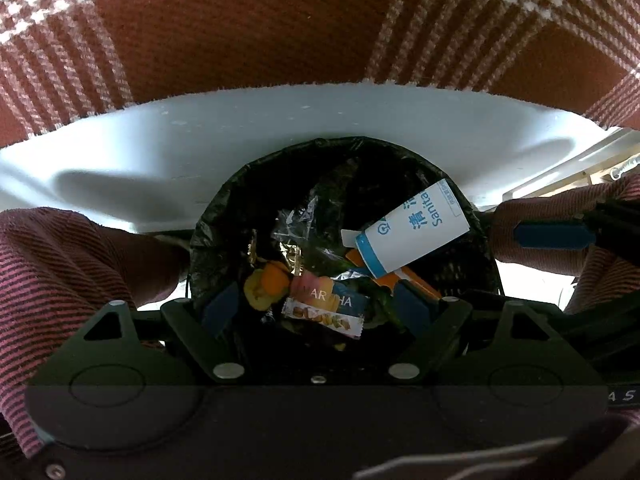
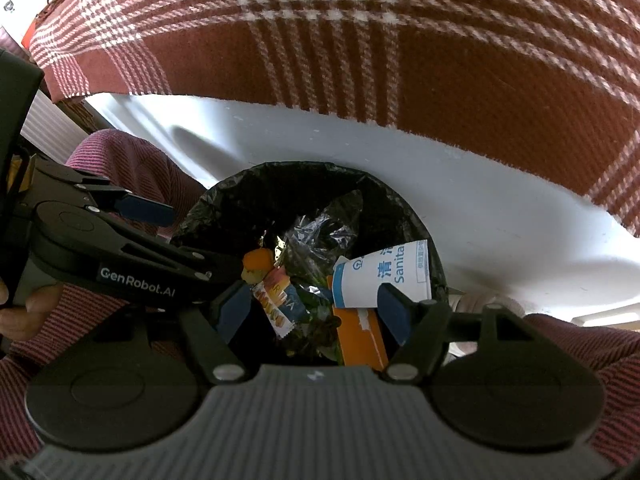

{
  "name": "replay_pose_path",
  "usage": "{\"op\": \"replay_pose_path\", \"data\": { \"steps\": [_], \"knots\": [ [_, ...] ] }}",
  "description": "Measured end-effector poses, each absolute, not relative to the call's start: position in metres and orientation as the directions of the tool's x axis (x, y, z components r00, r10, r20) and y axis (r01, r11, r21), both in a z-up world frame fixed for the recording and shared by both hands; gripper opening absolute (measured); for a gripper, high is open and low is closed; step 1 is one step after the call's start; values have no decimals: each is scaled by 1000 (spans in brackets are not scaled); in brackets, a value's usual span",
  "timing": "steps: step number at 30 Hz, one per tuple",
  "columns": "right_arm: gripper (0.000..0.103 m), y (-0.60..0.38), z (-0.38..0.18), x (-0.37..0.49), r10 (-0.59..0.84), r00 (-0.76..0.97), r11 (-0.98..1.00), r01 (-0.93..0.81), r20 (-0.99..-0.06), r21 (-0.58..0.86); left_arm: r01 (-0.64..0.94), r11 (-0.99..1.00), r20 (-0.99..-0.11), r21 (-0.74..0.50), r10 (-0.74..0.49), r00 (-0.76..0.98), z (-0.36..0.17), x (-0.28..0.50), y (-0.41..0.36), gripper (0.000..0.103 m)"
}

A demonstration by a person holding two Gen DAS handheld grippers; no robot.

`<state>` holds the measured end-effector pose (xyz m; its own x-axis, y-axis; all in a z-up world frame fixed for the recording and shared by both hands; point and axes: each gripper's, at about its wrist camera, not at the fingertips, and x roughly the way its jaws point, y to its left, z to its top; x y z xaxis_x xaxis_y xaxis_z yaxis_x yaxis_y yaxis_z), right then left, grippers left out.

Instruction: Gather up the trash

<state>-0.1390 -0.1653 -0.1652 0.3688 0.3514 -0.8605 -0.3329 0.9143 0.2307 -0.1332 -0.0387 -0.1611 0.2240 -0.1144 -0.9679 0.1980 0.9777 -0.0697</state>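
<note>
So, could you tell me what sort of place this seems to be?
Probably a home living space: a plaid woven blanket draped over white furniture, with a black-lined trash bin of snack wrappers between the seated person's knees.

The left gripper (image 1: 318, 312), jaws wide and empty, hangs over the bin (image 1: 344, 152) mid-frame; a white bag (image 1: 412, 232) lies inside.

bin (image 1: 224, 216) sits on floor (image 1: 280, 132) between person's knees (image 1: 60, 260), cloth (image 1: 260, 32) hangs behind it; inside: paper bag (image 1: 412, 232) leaning on right wall, card (image 1: 416, 280) under it, snack wrapper (image 1: 324, 308) centre front, fruit peel (image 1: 268, 280) left of wrapper, crumpled film (image 1: 296, 228) behind; left gripper (image 1: 320, 312) above bin mouth, right gripper (image 2: 316, 308) beside it to the right
</note>
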Motion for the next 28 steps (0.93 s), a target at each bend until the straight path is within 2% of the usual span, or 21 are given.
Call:
{"op": "replay_pose_path", "data": {
  "steps": [28],
  "knots": [
    [81,-167,-161,-143,356,376,915,-328,-856,236,203,975,-958,-87,-138,253,-152,-132,-36,83]
  ]
}}
